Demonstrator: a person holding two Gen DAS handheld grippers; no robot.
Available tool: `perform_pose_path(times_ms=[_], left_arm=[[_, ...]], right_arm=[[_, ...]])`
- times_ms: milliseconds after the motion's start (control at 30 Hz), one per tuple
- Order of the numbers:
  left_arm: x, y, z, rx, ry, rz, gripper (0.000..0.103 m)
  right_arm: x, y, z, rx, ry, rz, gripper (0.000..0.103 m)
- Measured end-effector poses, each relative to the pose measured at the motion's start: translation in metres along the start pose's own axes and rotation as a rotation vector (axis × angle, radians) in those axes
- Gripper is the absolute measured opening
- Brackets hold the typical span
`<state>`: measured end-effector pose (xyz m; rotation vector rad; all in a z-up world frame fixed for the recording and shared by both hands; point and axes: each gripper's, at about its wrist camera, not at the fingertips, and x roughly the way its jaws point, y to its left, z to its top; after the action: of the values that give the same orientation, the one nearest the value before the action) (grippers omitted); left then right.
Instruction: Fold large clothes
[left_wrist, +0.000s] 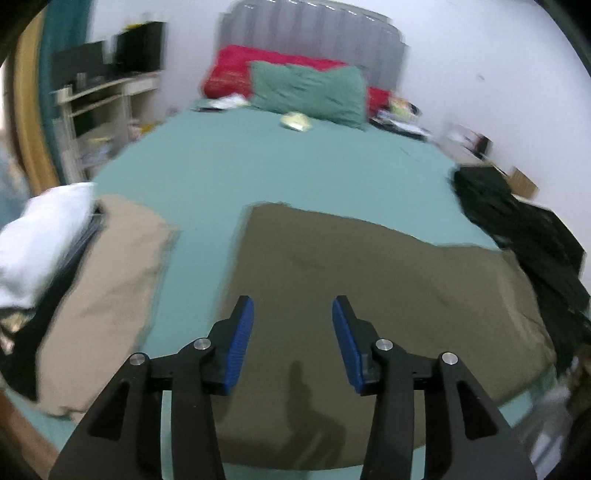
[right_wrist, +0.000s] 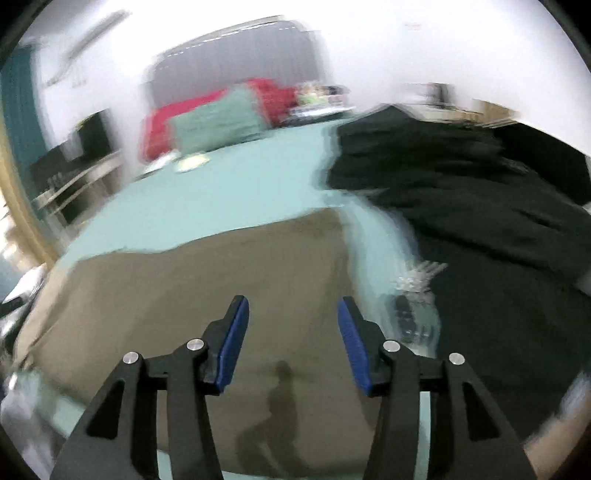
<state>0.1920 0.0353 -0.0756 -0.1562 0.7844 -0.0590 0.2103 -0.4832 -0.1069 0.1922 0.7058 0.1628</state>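
Note:
An olive-brown garment (left_wrist: 369, 295) lies flat on the teal bed sheet (left_wrist: 258, 162) near the foot of the bed. It also shows in the right wrist view (right_wrist: 221, 280). My left gripper (left_wrist: 292, 314) is open and empty, above the garment's near part. My right gripper (right_wrist: 292, 314) is open and empty, above the garment's right part. A pile of dark clothes (right_wrist: 480, 221) lies right of the garment; it also shows in the left wrist view (left_wrist: 524, 236). The right wrist view is blurred.
A folded tan garment (left_wrist: 107, 295) and a white garment (left_wrist: 40, 236) lie at the left. A green pillow (left_wrist: 310, 92) and red bedding (left_wrist: 236, 70) sit by the headboard. Shelves (left_wrist: 103, 92) stand at the left wall. A clear plastic bag (right_wrist: 413, 306) lies beside the dark pile.

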Motion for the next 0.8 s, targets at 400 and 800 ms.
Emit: perform_pose_path(times_ms=[400,800], left_arm=[[0.118,-0.061,-0.05,0.063,0.23,0.049,0.048],[0.069,-0.158,-0.053,0.108,0.071,-0.12,0.048]], right_arm=[[0.111,0.06,-0.051,-0.17,0.238,-0.002,0.055],[0.033,0.063,-0.069,-0.052,0.114,-0.068,0.083]])
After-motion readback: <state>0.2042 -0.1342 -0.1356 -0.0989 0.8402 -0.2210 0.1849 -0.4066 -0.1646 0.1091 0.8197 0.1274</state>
